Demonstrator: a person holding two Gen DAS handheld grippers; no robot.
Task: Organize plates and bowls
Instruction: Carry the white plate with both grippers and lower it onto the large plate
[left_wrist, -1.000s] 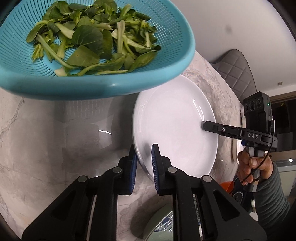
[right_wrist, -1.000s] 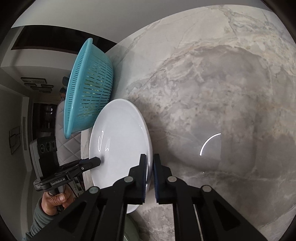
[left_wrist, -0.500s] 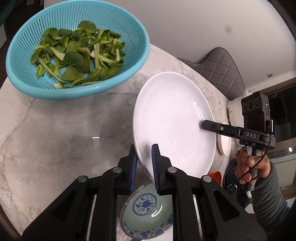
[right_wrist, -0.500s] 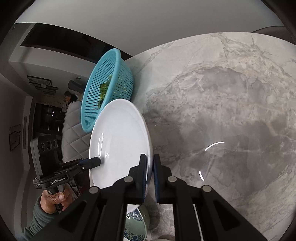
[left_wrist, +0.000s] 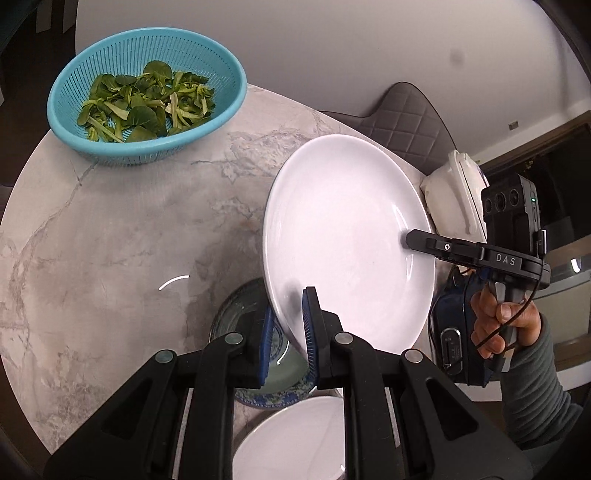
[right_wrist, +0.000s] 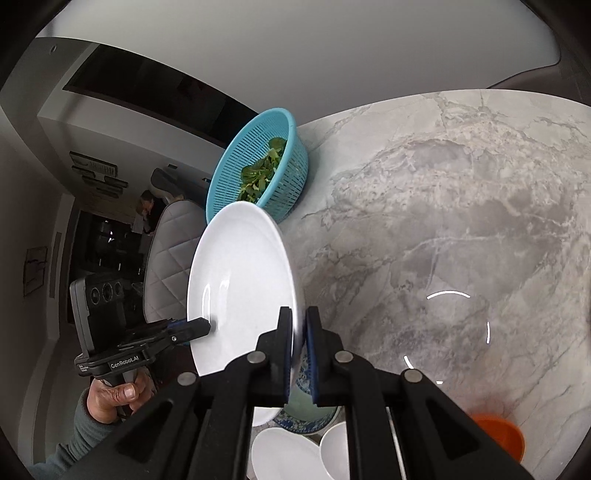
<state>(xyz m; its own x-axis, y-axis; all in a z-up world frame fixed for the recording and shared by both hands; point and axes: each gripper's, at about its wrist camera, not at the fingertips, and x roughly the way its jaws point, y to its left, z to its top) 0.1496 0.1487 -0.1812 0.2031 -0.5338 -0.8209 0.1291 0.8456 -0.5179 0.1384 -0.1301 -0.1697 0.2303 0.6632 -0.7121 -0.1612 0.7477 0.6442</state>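
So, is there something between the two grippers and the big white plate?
No. Both the left gripper and the right gripper are already shut on opposite edges of the white plate, which is held up above the table.

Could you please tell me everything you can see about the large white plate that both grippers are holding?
The large white plate is round, plain and glossy, ceramic by its look, with a shallow well, a broad rim and nothing on it. It is held tilted above the marble table, clear of the patterned bowl below. The left gripper and right gripper each pinch its rim, on opposite edges.
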